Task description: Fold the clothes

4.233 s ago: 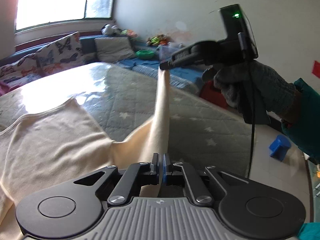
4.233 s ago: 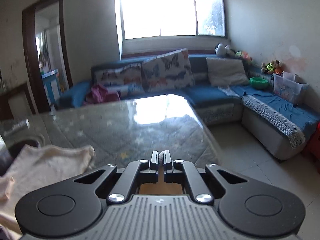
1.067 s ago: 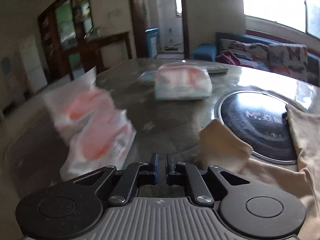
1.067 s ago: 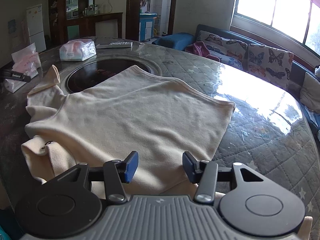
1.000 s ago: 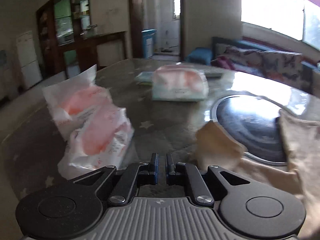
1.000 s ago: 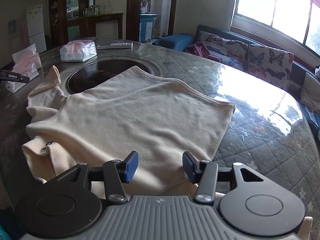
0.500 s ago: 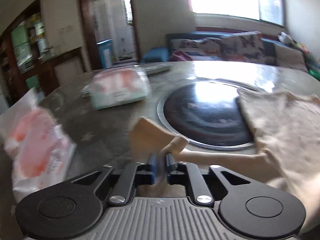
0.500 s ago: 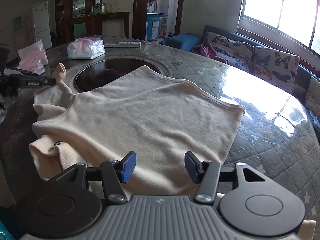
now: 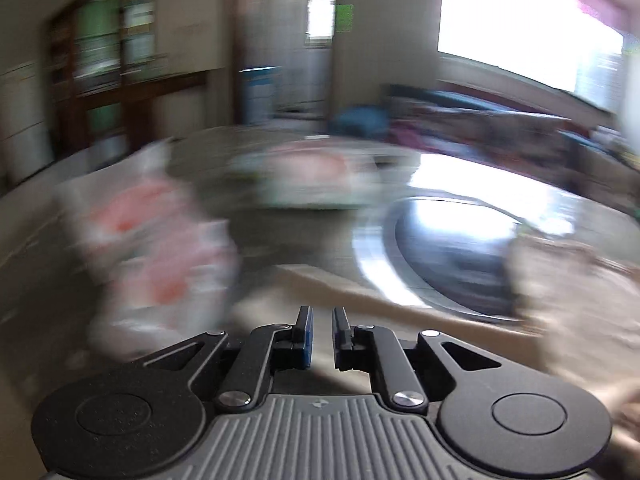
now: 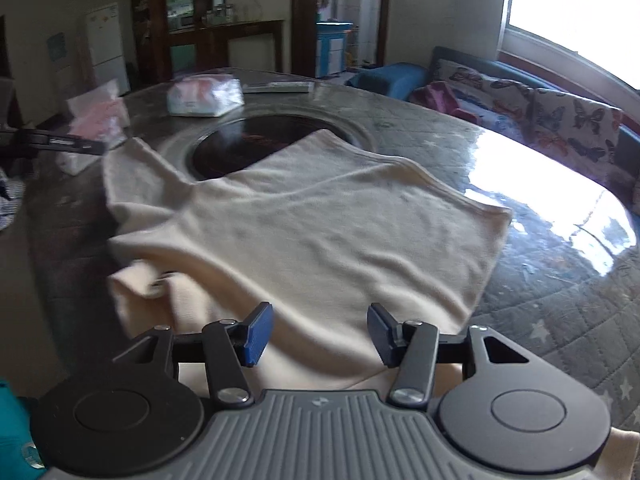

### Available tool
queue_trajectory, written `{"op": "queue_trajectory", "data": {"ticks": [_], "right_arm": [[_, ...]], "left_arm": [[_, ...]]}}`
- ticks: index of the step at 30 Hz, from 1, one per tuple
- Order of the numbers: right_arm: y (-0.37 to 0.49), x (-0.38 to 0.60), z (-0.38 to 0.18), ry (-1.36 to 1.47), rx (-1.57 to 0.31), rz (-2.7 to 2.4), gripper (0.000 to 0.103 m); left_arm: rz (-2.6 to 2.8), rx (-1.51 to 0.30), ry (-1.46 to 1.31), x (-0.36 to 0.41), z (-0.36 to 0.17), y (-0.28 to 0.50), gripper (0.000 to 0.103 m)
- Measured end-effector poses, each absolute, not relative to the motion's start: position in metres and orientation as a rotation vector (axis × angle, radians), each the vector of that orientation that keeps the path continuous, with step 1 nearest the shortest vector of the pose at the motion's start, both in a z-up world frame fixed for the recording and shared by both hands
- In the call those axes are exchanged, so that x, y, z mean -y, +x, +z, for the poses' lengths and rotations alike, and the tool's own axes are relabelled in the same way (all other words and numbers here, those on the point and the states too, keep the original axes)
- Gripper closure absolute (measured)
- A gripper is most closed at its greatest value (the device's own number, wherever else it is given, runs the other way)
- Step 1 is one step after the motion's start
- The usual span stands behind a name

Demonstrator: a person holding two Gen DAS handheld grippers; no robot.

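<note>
- The cream shirt (image 10: 320, 220) is spread flat on the round table (image 10: 540, 300) – its top corner lies over the dark glass disc (image 10: 248, 140) in the middle of the table.
- The right gripper (image 10: 318, 312) hovers over the near hem with its jaws apart and closing a little. Nothing is pinched between them; the cloth just lies underneath.
- The left gripper (image 9: 320, 314) is clamped nearly tight on the end of the sleeve (image 10: 136, 168). From the right wrist view you can see the sleeve lifted up to its tip at the far left.
- The left wrist view is badly smeared – only a beige strip running right from the fingers is clear.
- A tissue pack (image 10: 204, 94) and pink bags (image 10: 98, 118) sit on the far side of the table.
</note>
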State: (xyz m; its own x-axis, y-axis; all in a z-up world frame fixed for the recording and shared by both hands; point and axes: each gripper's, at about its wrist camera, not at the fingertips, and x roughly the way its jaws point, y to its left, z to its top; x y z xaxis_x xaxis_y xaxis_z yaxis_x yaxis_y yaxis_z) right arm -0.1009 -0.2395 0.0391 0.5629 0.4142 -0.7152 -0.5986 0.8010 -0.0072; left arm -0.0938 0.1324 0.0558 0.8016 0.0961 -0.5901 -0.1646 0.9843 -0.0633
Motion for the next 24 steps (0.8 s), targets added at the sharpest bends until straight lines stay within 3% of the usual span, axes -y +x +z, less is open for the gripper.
{"op": "queue_trajectory", "data": {"ticks": [2,6,10,15,17,19,20,23,24], "right_arm": [[-0.11,0.236,0.044,-0.26,-0.777,0.653,0.055],[-0.127,0.228,0.048,-0.253,-0.806,0.734,0.055],[-0.134,0.218,0.043,-0.268,-0.824,0.768,0.057],[-0.138,0.209,0.031,-0.292,-0.849,0.767,0.074],[-0.139,0.21,0.029,-0.288,-0.851,0.767,0.088],[-0.143,0.211,0.031,-0.297,-0.835,0.776,0.095],[-0.145,0.212,0.033,-0.298,-0.827,0.775,0.097],[-0.148,0.214,0.037,-0.3,-0.825,0.779,0.1],[-0.149,0.215,0.038,-0.3,-0.828,0.78,0.1]], "left_arm": [[-0.034,-0.626,-0.085,-0.103,0.061,-0.095,0.091],[-0.36,-0.631,-0.027,-0.045,0.066,-0.105,0.076],[-0.537,-0.623,0.106,-0.002,0.058,-0.117,0.074],[-0.588,-0.631,0.209,0.019,0.044,-0.119,0.073],[-0.595,-0.623,0.238,0.023,0.041,-0.119,0.074],[-0.614,-0.62,0.259,0.026,0.038,-0.119,0.074],[-0.622,-0.621,0.272,0.028,0.036,-0.12,0.076],[-0.623,-0.618,0.306,0.031,0.031,-0.12,0.098],[-0.627,-0.628,0.292,0.03,0.031,-0.118,0.101]]}}
